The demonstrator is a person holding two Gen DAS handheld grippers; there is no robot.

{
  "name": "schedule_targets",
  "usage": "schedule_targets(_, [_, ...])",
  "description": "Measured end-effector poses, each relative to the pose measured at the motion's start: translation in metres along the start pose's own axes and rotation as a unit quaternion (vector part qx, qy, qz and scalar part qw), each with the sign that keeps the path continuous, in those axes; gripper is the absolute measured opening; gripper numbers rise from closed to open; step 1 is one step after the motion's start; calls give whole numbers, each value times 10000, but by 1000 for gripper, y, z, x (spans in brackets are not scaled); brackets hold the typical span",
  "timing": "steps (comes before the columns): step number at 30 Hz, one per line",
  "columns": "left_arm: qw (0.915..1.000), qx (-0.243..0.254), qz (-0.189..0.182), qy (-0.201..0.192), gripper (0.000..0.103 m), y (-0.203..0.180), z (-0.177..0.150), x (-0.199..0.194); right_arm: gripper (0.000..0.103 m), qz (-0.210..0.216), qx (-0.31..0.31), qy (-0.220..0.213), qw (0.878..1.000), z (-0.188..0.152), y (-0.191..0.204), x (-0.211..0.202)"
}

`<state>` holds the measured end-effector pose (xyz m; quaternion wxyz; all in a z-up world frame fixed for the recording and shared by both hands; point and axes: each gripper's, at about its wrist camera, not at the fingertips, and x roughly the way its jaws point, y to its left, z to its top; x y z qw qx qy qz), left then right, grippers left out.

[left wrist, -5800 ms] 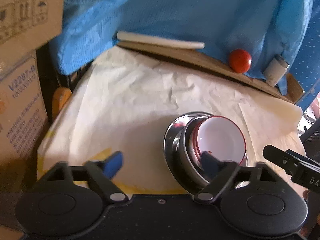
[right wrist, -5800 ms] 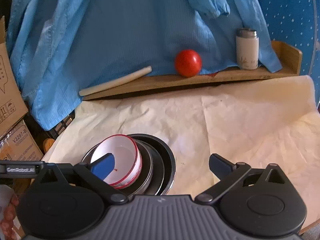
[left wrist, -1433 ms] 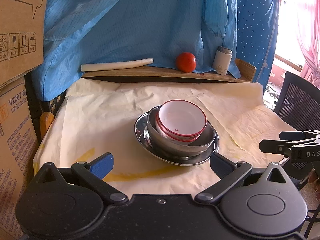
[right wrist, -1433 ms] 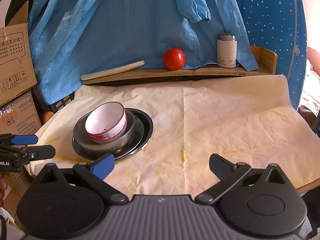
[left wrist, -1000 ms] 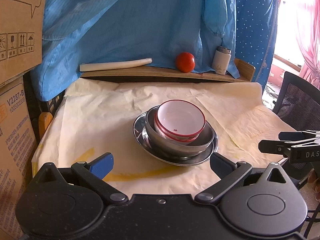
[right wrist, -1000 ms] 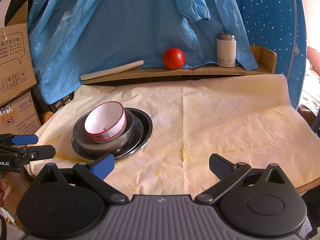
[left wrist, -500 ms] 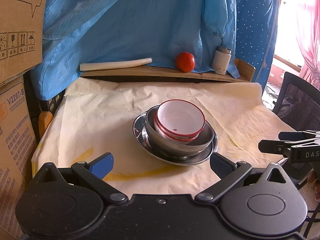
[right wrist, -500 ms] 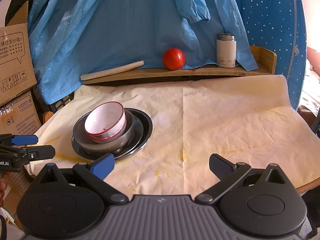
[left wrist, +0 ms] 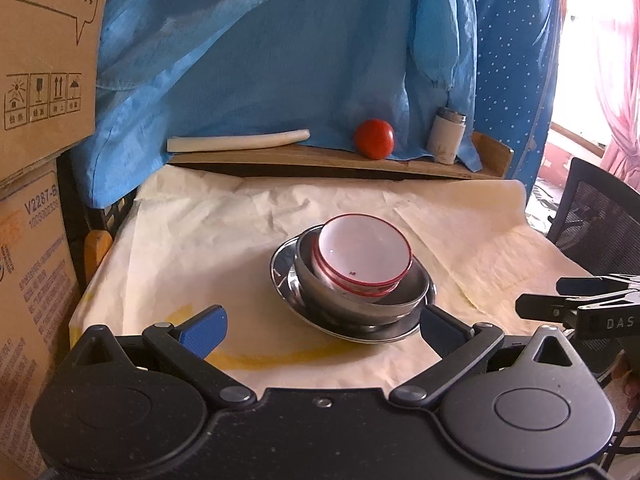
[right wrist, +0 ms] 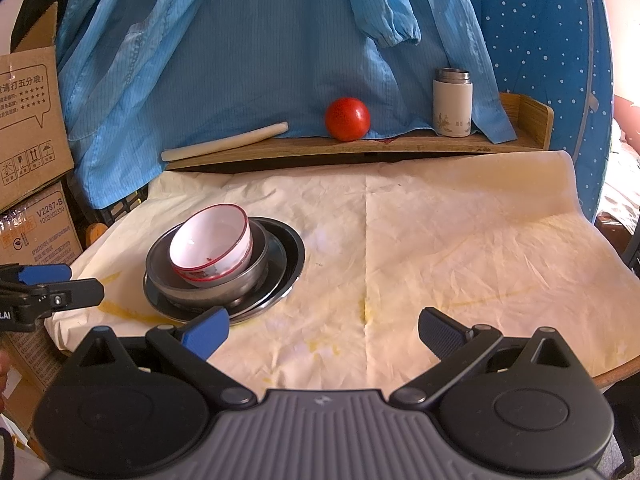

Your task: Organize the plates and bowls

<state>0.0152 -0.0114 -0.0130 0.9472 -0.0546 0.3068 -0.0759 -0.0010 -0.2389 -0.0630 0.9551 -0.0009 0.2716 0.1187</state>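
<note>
A white bowl with a red rim [left wrist: 362, 256] [right wrist: 210, 242] sits tilted inside a steel bowl [left wrist: 360, 300] [right wrist: 240, 276], and both rest on a steel plate [left wrist: 288, 280] [right wrist: 290, 256] on the paper-covered table. My left gripper [left wrist: 320, 326] hovers open at the table's near edge, just short of the stack, holding nothing. My right gripper [right wrist: 322, 330] is open and empty too, low over the paper to the right of the stack. Each gripper shows at the edge of the other's view.
A wooden shelf [right wrist: 360, 146] at the back carries a white stick [right wrist: 224, 140], a red tomato [right wrist: 347, 119] and a white flask [right wrist: 452, 102]. Blue cloth hangs behind. Cardboard boxes [left wrist: 36, 80] stand at the left, a mesh chair [left wrist: 600, 220] at the right.
Since 5.8 s ago both grippers have drawn back from the stack, leaving the white bowl in the steel bowl. Over the last second nothing has visibly moved.
</note>
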Motion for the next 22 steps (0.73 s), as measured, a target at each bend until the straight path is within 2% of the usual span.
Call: schedule_targets(22, [9999, -107, -40, 104, 102, -3, -3, 4, 103, 141, -69, 195, 9997, 1, -5, 10])
